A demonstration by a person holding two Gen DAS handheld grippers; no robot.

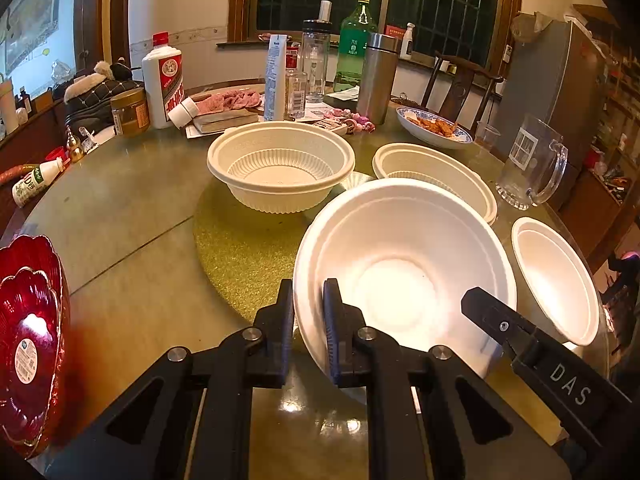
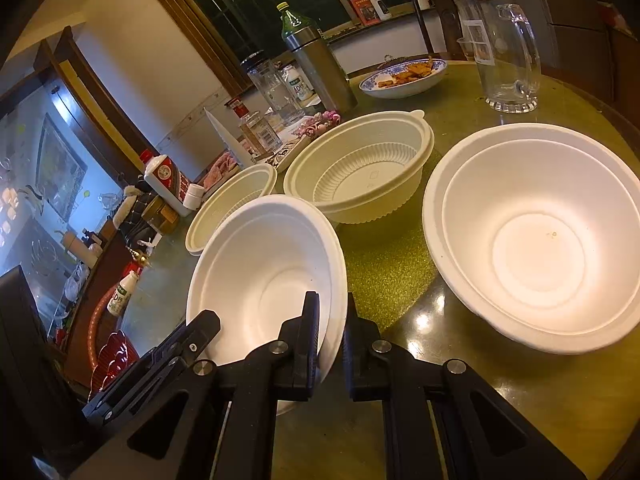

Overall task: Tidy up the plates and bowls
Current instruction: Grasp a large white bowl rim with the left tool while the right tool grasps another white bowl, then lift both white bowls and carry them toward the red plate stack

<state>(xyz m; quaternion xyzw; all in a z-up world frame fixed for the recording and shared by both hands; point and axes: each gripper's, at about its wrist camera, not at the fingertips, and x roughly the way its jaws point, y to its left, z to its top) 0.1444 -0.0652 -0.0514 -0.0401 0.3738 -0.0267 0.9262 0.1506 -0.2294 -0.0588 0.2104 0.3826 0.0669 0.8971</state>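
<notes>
Left wrist view: both tools clamped on white bowl (image 1: pixel 404 276) rim, ribbed bowl (image 1: pixel 280 168) just beyond

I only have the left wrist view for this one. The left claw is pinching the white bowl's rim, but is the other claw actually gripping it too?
Observer: Yes. In the right wrist view the right claw is shut on the opposite rim of the same white bowl, one pad inside, one outside.
Operator: And the cream bowl half hidden behind it?
Observer: That cream bowl shows whole there: upright, empty, with a small tab on its rim.
Operator: The other white bowl at my right edge?
Observer: The second white bowl sits flat on the table, empty, with neither claw touching it.
</notes>
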